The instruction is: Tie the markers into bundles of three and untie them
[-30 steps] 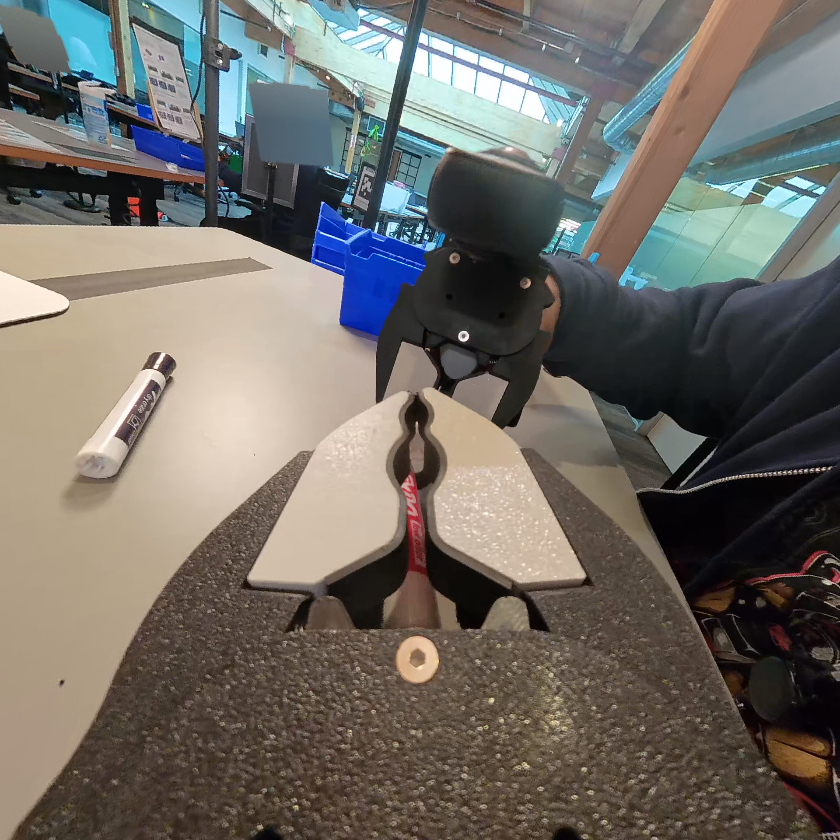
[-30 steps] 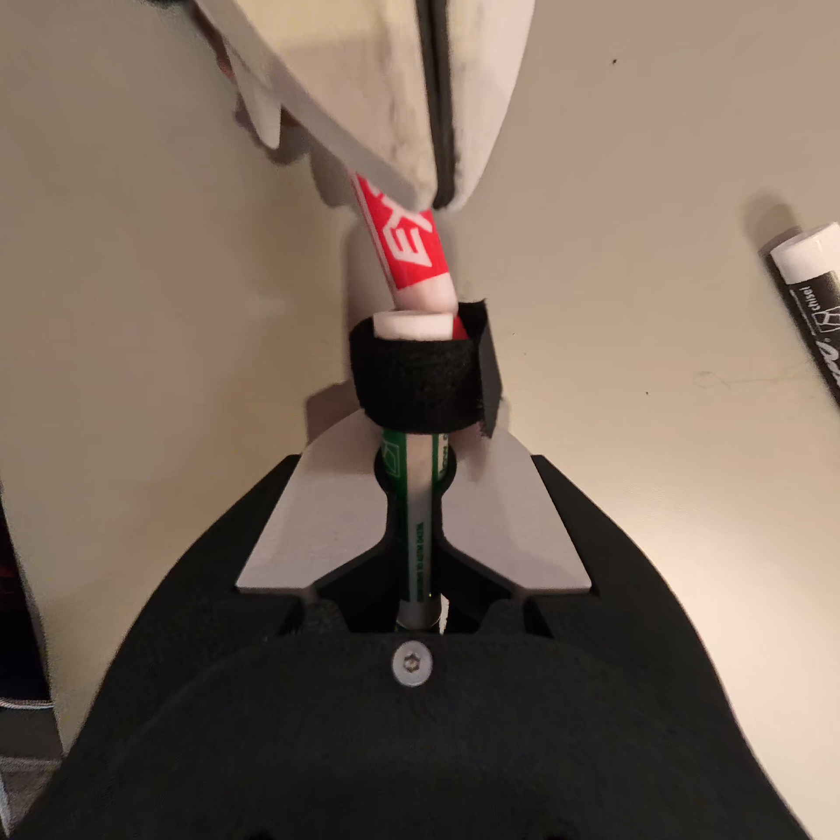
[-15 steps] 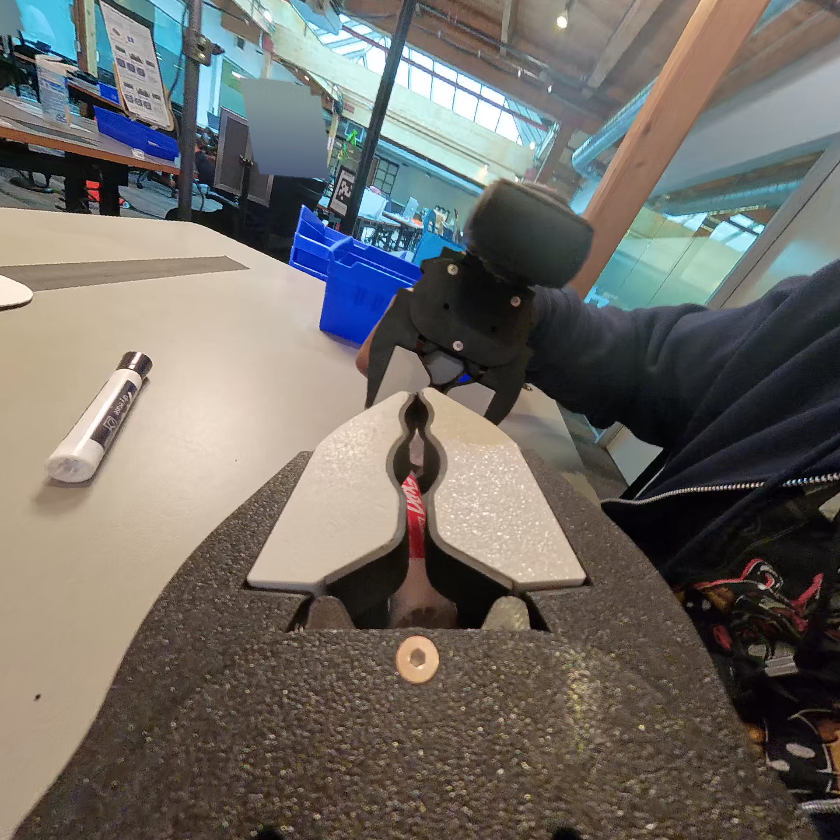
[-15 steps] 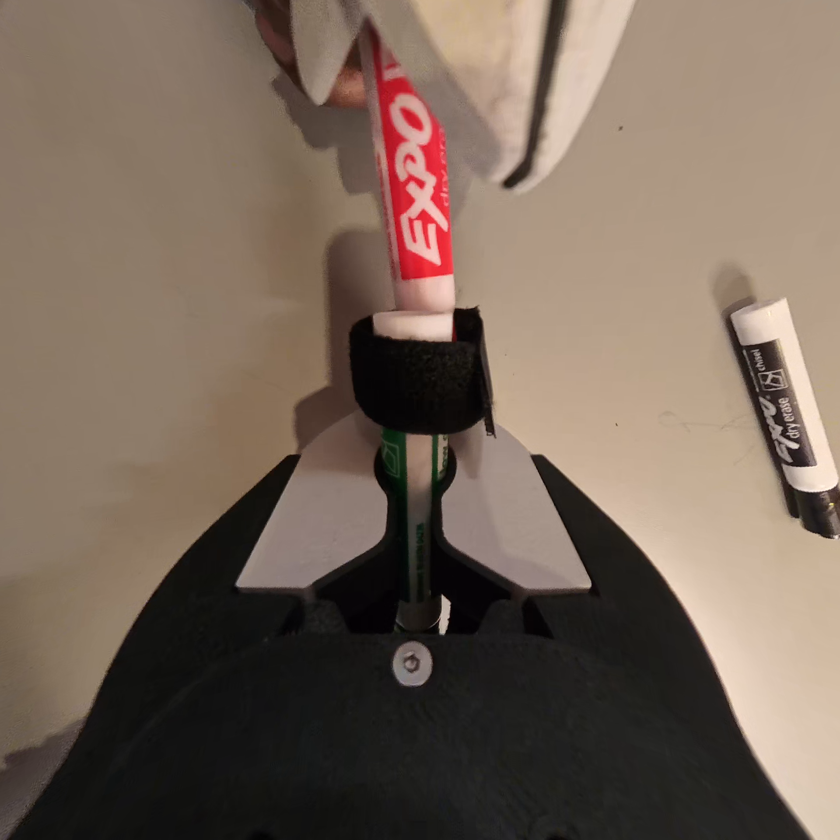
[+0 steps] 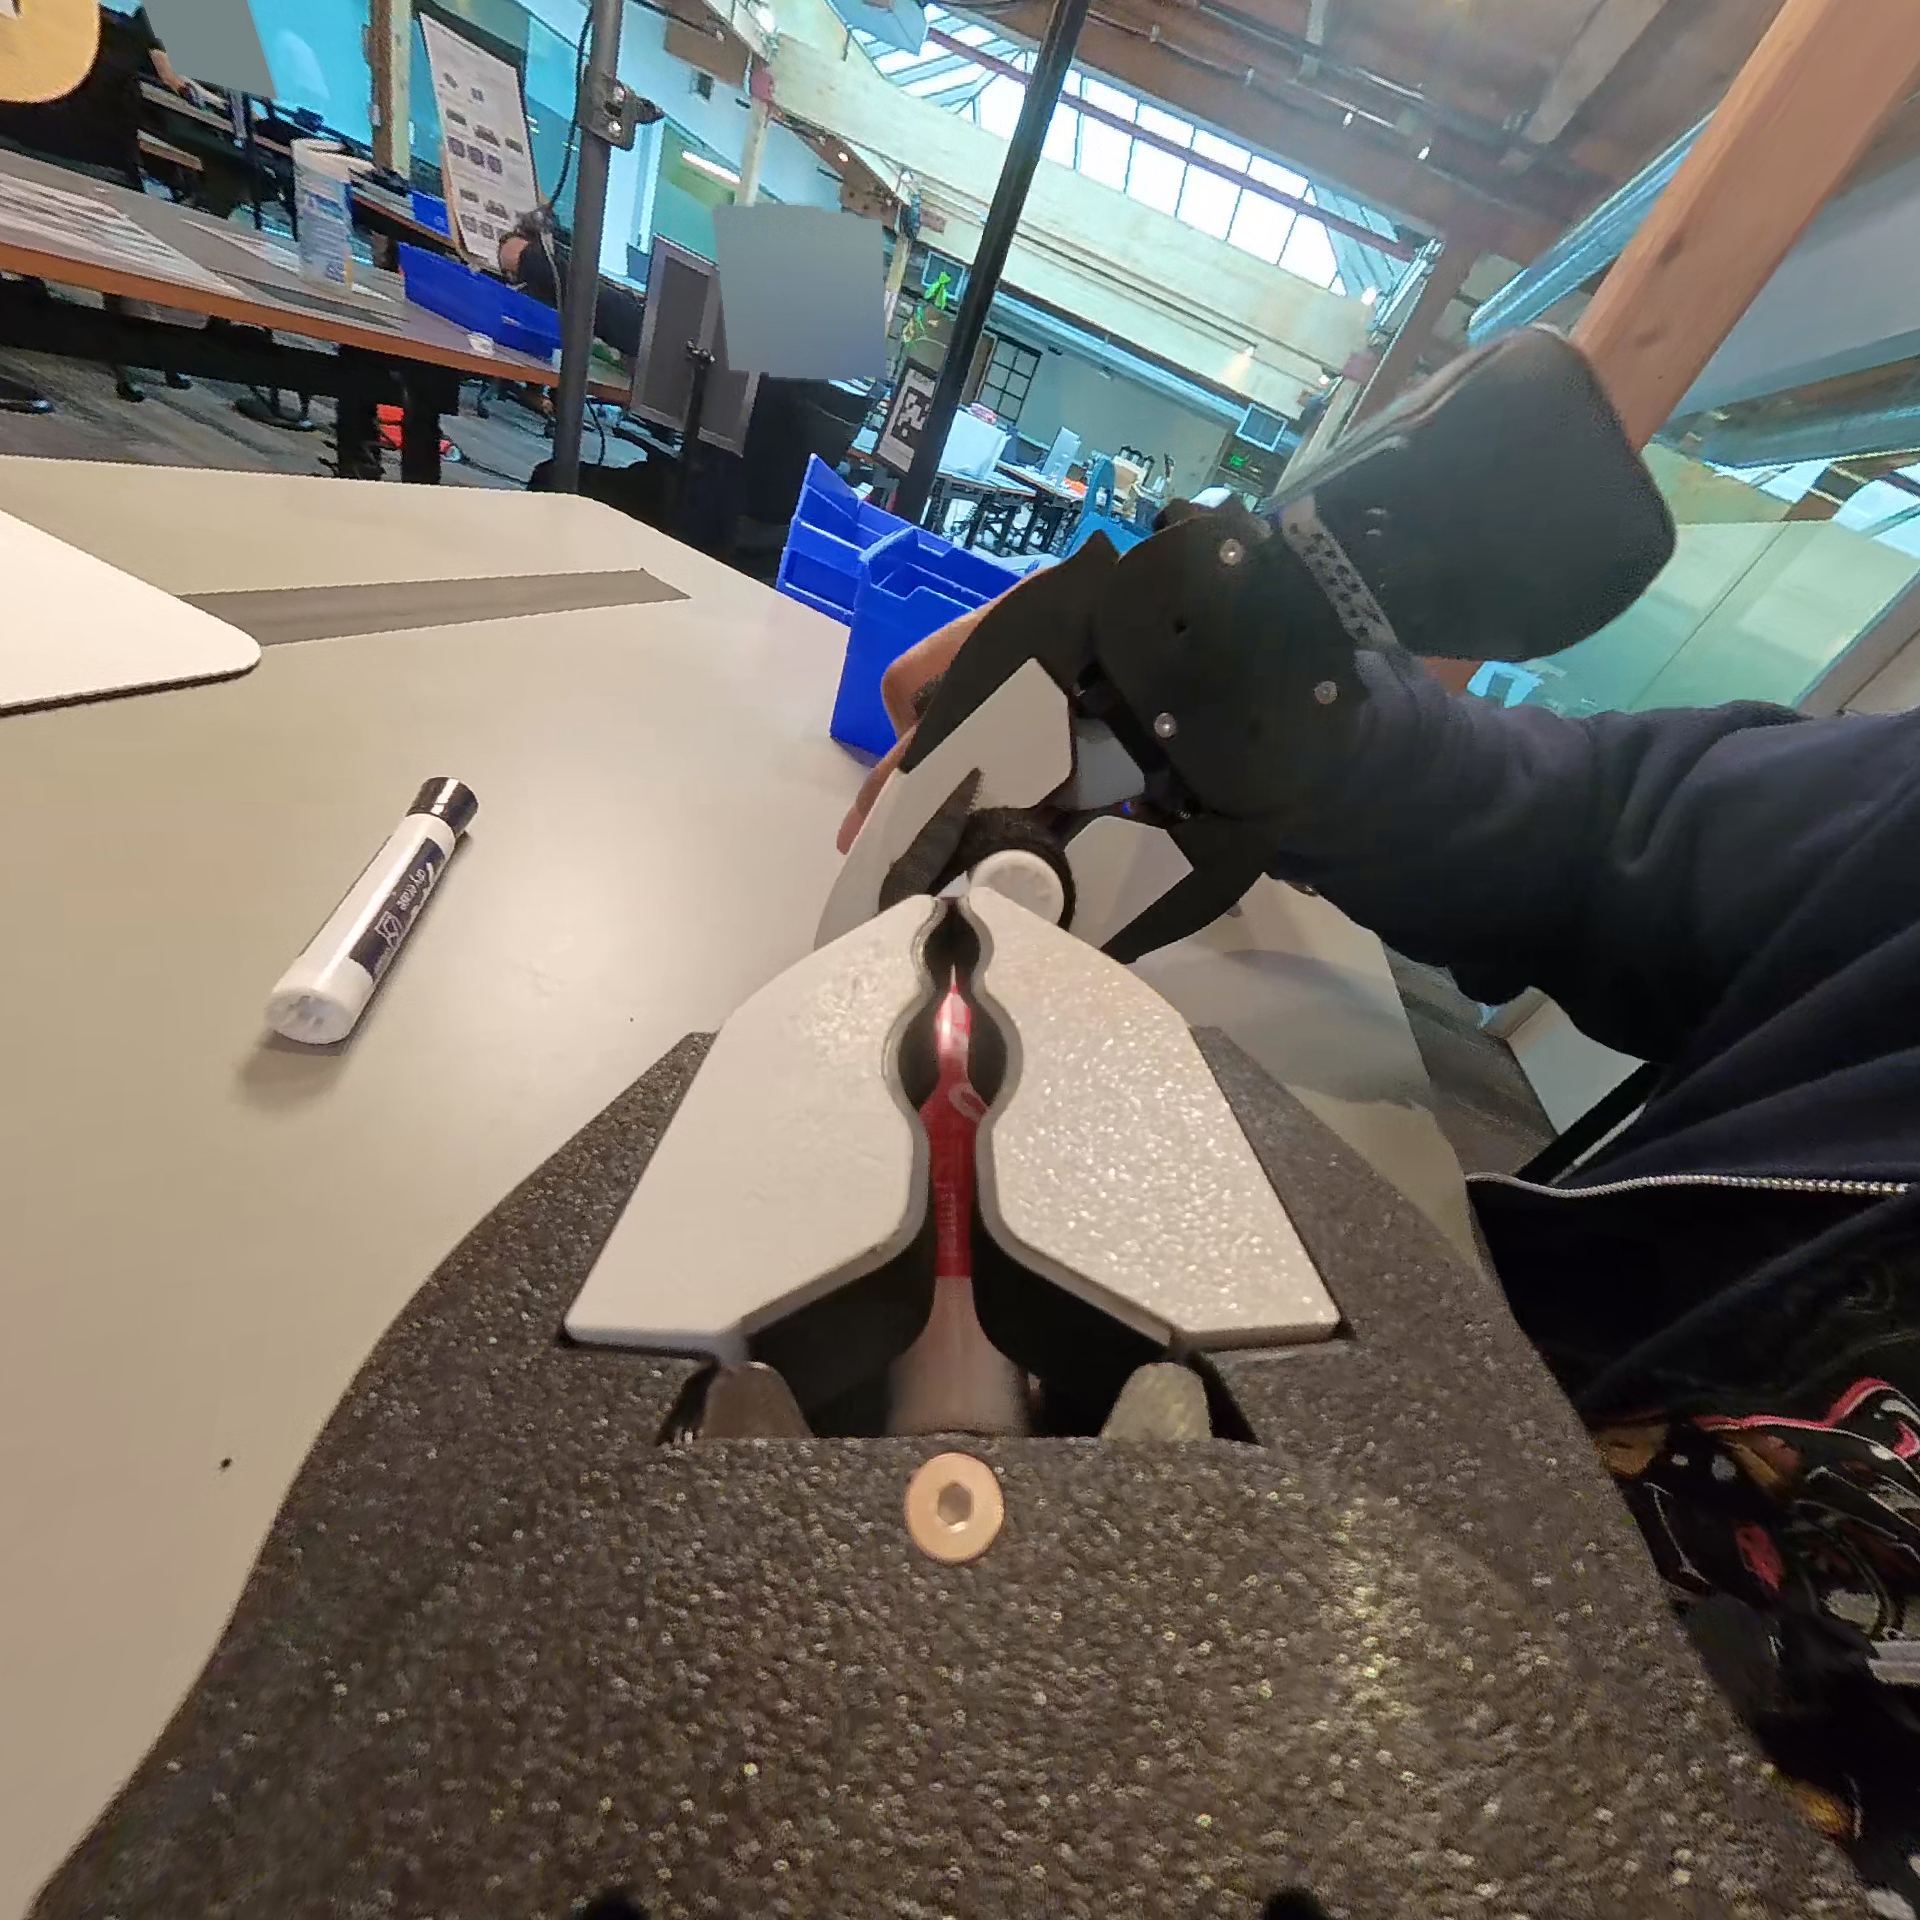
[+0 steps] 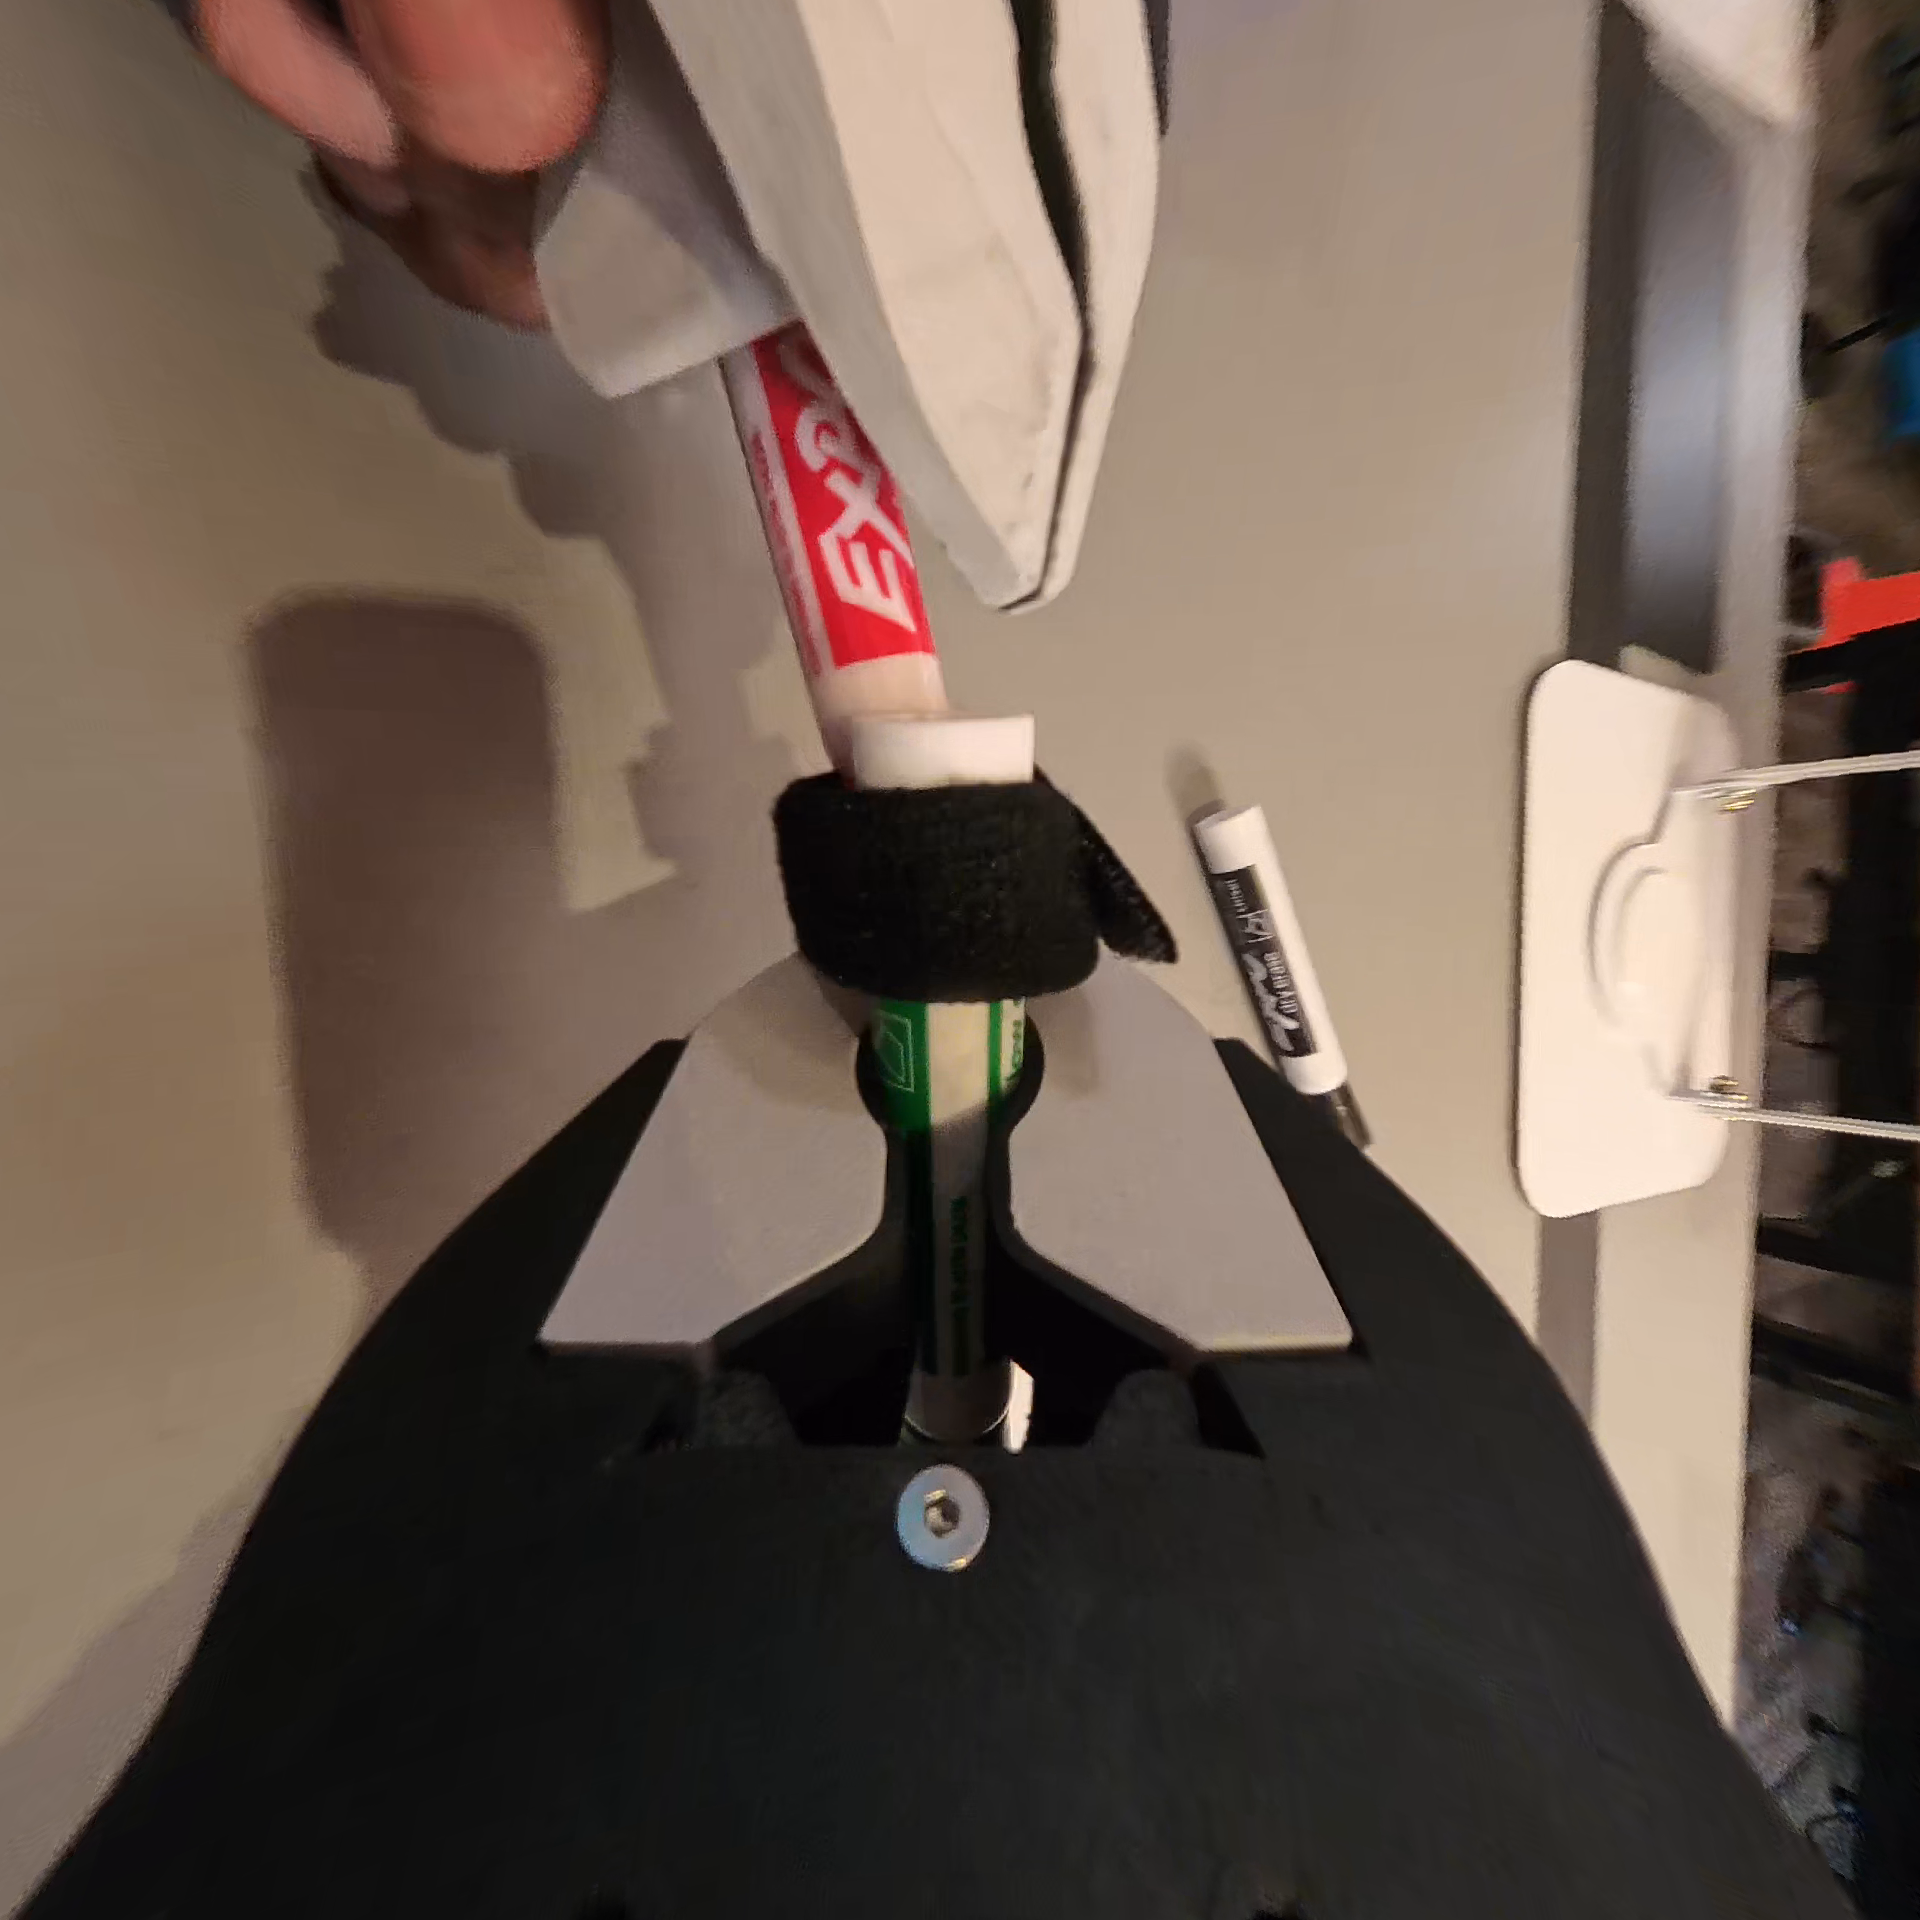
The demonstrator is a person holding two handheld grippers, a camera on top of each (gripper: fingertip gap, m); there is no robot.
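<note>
My left gripper point(image 5: 951, 914) is shut on a red marker point(image 5: 951, 1174); in the right wrist view the red marker point(image 6: 842, 530) slants down from the left gripper point(image 6: 1013, 592) with its white end in a black velcro strap loop point(image 6: 935, 894). My right gripper point(image 6: 940, 1023) is shut on a green marker point(image 6: 951, 1164) that the strap loop wraps at its end. In the left wrist view the right gripper point(image 5: 997, 821) is just ahead, the strap point(image 5: 935, 852) and the green marker's white end point(image 5: 1023, 883) showing. A black marker point(image 5: 374, 914) lies loose on the table to the left, also in the right wrist view point(image 6: 1273, 961).
The grey table point(image 5: 520, 790) carries a white board point(image 5: 94, 634) at the far left, seen with a wire stand in the right wrist view point(image 6: 1621, 935). Blue bins point(image 5: 894, 623) stand past the table's far edge. A person's dark sleeve point(image 5: 1610, 831) comes in from the right. About 7 centimeters separates my left fingertips from my right.
The right gripper has tilted and swung to the right with the green marker and strap. The red marker's end has gone down into the strap loop. Both grippers have stayed shut.
</note>
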